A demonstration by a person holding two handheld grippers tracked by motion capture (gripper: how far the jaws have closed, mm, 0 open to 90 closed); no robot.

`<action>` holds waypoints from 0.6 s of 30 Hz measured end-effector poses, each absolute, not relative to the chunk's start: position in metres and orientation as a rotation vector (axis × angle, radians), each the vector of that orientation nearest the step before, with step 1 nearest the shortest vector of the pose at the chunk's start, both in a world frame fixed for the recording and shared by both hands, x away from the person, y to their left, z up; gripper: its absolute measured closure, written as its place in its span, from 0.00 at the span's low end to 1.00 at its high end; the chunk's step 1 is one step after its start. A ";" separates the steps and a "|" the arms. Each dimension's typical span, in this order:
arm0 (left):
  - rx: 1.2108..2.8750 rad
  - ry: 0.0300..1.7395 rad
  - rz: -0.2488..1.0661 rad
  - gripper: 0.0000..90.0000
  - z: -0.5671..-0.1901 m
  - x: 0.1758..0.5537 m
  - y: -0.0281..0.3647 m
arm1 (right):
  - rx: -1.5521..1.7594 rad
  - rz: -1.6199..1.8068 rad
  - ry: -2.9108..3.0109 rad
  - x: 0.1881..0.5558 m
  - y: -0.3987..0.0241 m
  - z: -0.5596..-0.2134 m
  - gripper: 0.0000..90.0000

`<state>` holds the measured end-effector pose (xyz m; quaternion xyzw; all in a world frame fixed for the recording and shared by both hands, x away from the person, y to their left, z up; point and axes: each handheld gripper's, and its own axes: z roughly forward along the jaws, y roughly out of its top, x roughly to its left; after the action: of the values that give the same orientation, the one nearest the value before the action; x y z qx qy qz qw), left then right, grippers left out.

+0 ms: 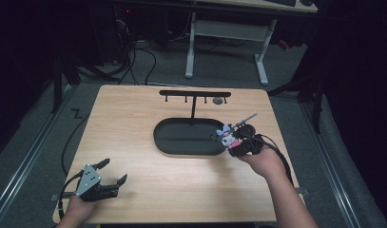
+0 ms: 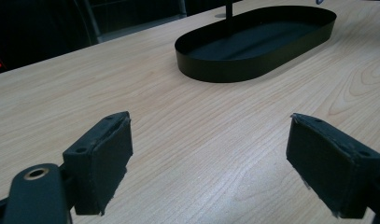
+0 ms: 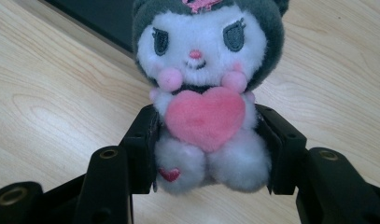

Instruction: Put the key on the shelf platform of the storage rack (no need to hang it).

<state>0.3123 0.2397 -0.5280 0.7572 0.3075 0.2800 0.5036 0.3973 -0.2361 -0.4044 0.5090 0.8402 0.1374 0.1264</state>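
Observation:
A small plush doll with a grey hood, white face and a pink heart on its chest sits between the jaws of my right gripper, which is shut on its body. In the high view the plush doll is held by the right gripper just off the right end of the black oval tray. My left gripper rests at the table's front left, open, with nothing between its pads. Ahead of it lies the black oval tray.
A black T-shaped rack with small hooks rises from the tray; a round grey item hangs near its right end. The wooden table ends near the left hand. Behind stands a white-legged desk, with cables on the floor.

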 end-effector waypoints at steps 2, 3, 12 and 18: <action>1.827 0.743 0.676 0.17 -0.528 0.312 0.240 | 1.480 0.402 2.451 0.400 -0.233 -0.406 0.53; 1.827 0.743 0.676 0.17 -0.528 0.312 0.240 | 1.480 0.402 2.451 0.400 -0.233 -0.406 0.53; 1.826 0.744 0.676 0.17 -0.528 0.312 0.240 | 1.455 0.408 2.460 0.419 -0.213 -0.410 0.53; 1.823 0.748 0.671 0.17 -0.528 0.313 0.240 | 1.478 0.417 2.451 0.434 -0.205 -0.418 0.53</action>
<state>0.3127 0.2400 -0.5281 0.7555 0.3102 0.2780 0.5057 0.4336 -0.2052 -0.4176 0.5070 0.8408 0.1430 0.1246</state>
